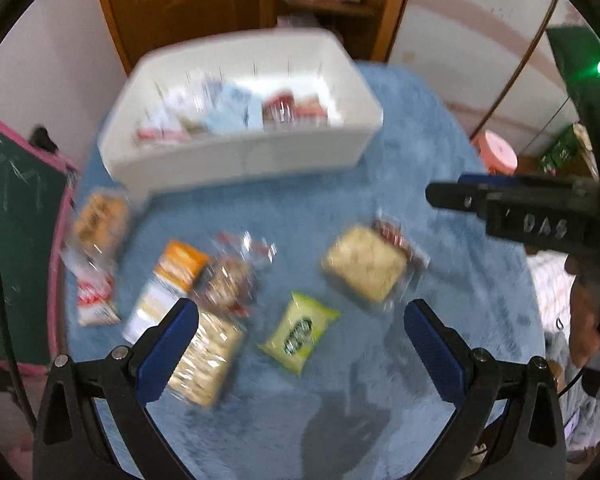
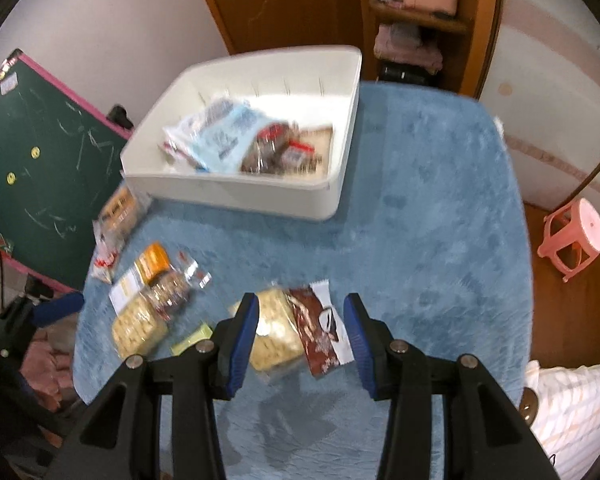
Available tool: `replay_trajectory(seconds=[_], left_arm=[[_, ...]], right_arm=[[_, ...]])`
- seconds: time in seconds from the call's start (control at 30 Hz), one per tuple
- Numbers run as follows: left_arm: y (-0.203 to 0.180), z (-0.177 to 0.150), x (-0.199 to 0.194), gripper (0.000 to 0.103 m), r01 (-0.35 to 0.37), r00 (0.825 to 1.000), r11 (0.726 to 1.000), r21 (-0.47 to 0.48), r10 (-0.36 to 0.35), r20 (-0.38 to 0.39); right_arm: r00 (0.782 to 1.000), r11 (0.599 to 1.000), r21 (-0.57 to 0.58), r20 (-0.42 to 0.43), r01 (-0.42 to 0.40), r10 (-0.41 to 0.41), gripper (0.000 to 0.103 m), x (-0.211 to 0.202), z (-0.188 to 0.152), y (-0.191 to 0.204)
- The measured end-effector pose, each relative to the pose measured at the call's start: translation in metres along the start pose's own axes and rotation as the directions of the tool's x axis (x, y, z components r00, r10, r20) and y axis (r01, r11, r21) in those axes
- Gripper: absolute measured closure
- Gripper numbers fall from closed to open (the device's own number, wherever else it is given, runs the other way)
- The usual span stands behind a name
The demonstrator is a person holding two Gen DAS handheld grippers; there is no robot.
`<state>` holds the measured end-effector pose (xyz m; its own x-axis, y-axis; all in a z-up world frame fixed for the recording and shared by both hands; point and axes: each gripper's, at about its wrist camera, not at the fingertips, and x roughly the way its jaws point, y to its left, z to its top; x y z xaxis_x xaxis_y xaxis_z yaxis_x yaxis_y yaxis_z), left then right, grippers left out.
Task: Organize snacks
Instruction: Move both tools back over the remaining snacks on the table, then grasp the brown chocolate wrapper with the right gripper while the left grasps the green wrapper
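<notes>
A white bin [image 1: 240, 152] [image 2: 236, 196] with several packets inside stands at the back of the blue-covered table [image 1: 420, 152] [image 2: 420, 200]. Loose snacks lie in front of it: a green packet [image 1: 300, 332], a square cracker pack [image 1: 364, 264] [image 2: 274, 332] with a brown wrapper [image 2: 320, 332] beside it, an orange-and-white box [image 1: 168, 280] and a long cracker pack [image 1: 204, 356]. My left gripper [image 1: 302, 312] is open wide above the green packet. My right gripper [image 2: 300, 304] hovers open over the square cracker pack and brown wrapper, and it shows from the side [image 1: 460, 196] in the left wrist view.
More packets [image 1: 100, 220] lie near the table's left edge. A green chalkboard with a pink frame [image 2: 40, 152] leans at the left. A pink stool [image 2: 572, 232] stands on the floor at the right. A wooden cabinet [image 2: 300, 4] is behind the table.
</notes>
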<state>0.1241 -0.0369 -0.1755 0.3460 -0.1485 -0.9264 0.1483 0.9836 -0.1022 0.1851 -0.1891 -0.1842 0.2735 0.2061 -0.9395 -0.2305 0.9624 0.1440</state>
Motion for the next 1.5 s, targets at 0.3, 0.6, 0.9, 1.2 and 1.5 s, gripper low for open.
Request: replay_trajectory(seconds=[0.3, 0.6, 0.9, 1.2, 1.5], left_arm=[[0.017, -0.021, 0.066, 0.034, 0.088, 0.983, 0.992, -0.095, -0.103, -0.155], [0.016, -0.025, 0.091, 0.042, 0.136, 0.97, 0.987, -0.09, -0.151, -0.193], [0.015, -0.02, 0.102, 0.042, 0.158, 0.957, 0.984, -0.078, -0.172, -0.234], [0.013, -0.03, 0.112, 0.047, 0.11, 0.961, 0.994, -0.026, -0.113, -0.254], [0.019, -0.033, 0.095, 0.063, 0.09, 0.971, 0.994, -0.055, -0.099, -0.215]], right_arm=[[0.991, 1.0, 0.024, -0.133, -0.021, 0.024, 0.059, 0.058, -0.016, -0.016], [0.985, 0.997, 0.059, -0.159, -0.054, 0.063, 0.065, 0.086, -0.01, -0.023], [0.99, 1.0, 0.011, -0.14, -0.019, 0.021, 0.074, 0.087, -0.011, -0.017], [0.992, 0.999, 0.029, -0.122, 0.04, -0.036, 0.077, 0.075, -0.029, -0.026], [0.995, 0.997, 0.069, -0.099, 0.039, -0.032, 0.088, 0.058, -0.033, -0.025]])
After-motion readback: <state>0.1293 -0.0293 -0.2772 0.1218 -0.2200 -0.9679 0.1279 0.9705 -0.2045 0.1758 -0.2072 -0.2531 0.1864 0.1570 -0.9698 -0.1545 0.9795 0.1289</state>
